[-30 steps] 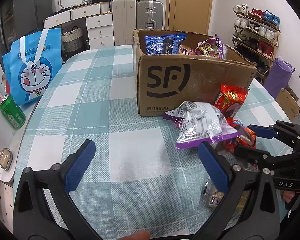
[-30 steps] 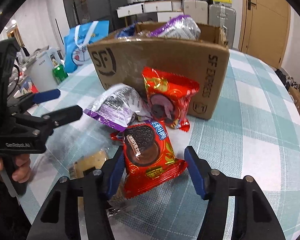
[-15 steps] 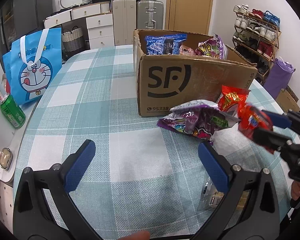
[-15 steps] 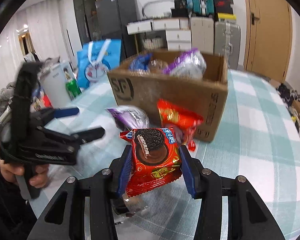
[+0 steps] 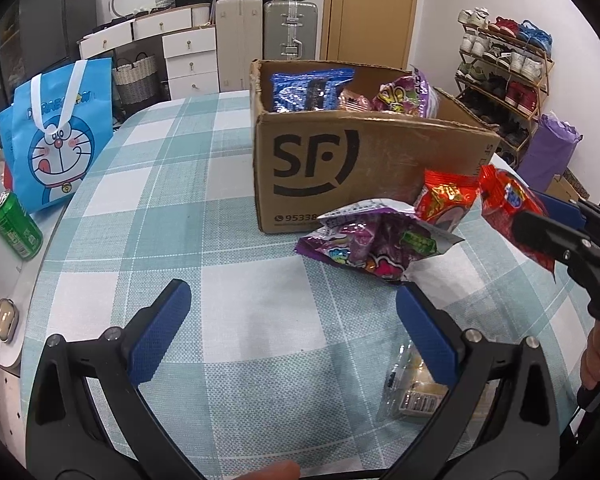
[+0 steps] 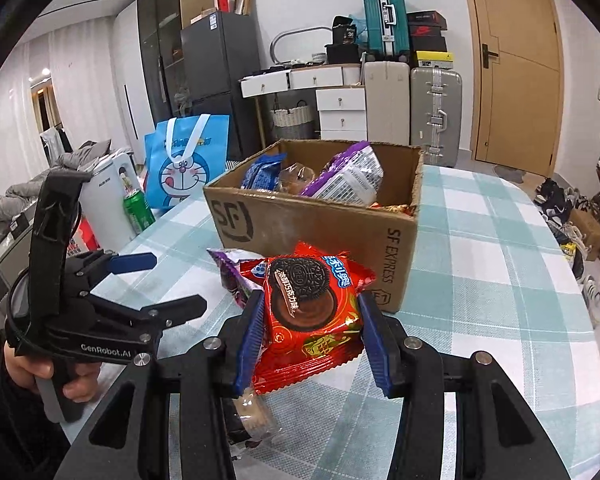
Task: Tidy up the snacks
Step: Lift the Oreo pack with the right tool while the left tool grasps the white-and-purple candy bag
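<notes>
A red Oreo packet [image 6: 312, 312] is pinched between the blue pads of the right gripper [image 6: 310, 332] and held clear of the checked tabletop [image 5: 236, 312], in front of the cardboard box [image 5: 364, 160] printed "SF", "SF EXPRESS" and "95338". The left gripper [image 5: 292, 328], marked "GenRobot.AI", is held spread wide with nothing between its fingers. A purple snack bag [image 5: 376, 240] is seen lying against the box's front wall, beside another red packet [image 5: 444, 200].

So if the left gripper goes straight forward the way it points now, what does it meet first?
Most likely bare tablecloth: the open left gripper angles down at it. The purple snack bag lies further on, slightly right; depth is uncertain.
</notes>
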### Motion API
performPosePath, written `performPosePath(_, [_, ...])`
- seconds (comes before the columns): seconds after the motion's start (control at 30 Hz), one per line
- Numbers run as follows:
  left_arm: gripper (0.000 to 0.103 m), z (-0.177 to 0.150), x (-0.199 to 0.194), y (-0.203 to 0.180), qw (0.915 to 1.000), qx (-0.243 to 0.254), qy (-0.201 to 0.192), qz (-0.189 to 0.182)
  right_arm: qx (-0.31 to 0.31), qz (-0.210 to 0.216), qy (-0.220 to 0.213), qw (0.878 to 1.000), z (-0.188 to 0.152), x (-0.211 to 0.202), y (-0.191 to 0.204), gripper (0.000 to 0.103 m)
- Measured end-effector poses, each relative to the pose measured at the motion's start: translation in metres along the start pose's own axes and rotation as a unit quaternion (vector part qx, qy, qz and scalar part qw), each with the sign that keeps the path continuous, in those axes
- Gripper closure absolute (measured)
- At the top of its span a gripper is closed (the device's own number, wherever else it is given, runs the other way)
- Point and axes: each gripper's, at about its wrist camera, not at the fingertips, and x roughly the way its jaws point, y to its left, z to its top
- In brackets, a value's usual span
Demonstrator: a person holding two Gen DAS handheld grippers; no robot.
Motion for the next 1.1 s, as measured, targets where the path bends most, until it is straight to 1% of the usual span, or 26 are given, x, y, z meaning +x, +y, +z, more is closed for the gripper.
performPosePath(0.23, [0.001, 0.003, 0.009, -0.017, 0.9998, 0.018, 0.004, -0.008, 0.019, -0.003, -0.011, 1.000, 0.002, -0.005, -0.011, 0.057])
performPosePath(0.5, [0.001, 0.014, 0.023, -0.042, 0.9991, 0.036, 0.005, -0.020, 0.026, 0.003, -0.007, 1.000, 0.002, -0.005, -0.017, 0.056])
performPosePath(0.6, [0.001, 0.018, 0.028, -0.051, 0.9987, 0.045, 0.007, -0.020, 0.031, 0.005, -0.005, 0.999, 0.002, -0.005, -0.020, 0.056])
performPosePath(0.77, [0.001, 0.026, 0.041, -0.057, 0.9986, 0.045, 0.014, -0.023, 0.040, 0.008, -0.005, 0.999, 0.002, -0.006, -0.026, 0.056])
performPosePath(0.87, [0.001, 0.030, 0.047, -0.059, 0.9987, 0.045, 0.014, -0.017, 0.045, 0.008, -0.003, 0.999, 0.002, -0.005, -0.029, 0.056])
performPosePath(0.9, [0.003, 0.031, 0.048, -0.060, 0.9987, 0.045, 0.013, -0.019, 0.046, 0.008, -0.003, 0.999, 0.001, -0.005, -0.029, 0.056])
performPosePath(0.93, [0.009, 0.033, 0.048, -0.060, 0.9985, 0.046, 0.012, -0.025, 0.046, 0.008, -0.003, 0.999, 0.001, -0.005, -0.029, 0.056])
performPosePath(0.97, [0.013, 0.033, 0.049, -0.061, 0.9983, 0.047, 0.014, -0.032, 0.048, 0.008, -0.003, 0.999, 0.001, -0.005, -0.030, 0.056])
performPosePath(1.03, [0.027, 0.034, 0.050, -0.063, 0.9978, 0.048, 0.017, -0.044, 0.048, 0.007, -0.002, 0.999, 0.001, -0.005, -0.030, 0.056])
performPosePath(1.07, [0.031, 0.034, 0.050, -0.063, 0.9976, 0.049, 0.015, -0.047, 0.049, 0.007, -0.002, 0.999, 0.001, -0.005, -0.030, 0.056])
performPosePath(1.1, [0.045, 0.034, 0.048, -0.064, 0.9974, 0.053, 0.010, -0.048, 0.049, 0.007, -0.002, 0.999, 0.001, -0.005, -0.031, 0.056])
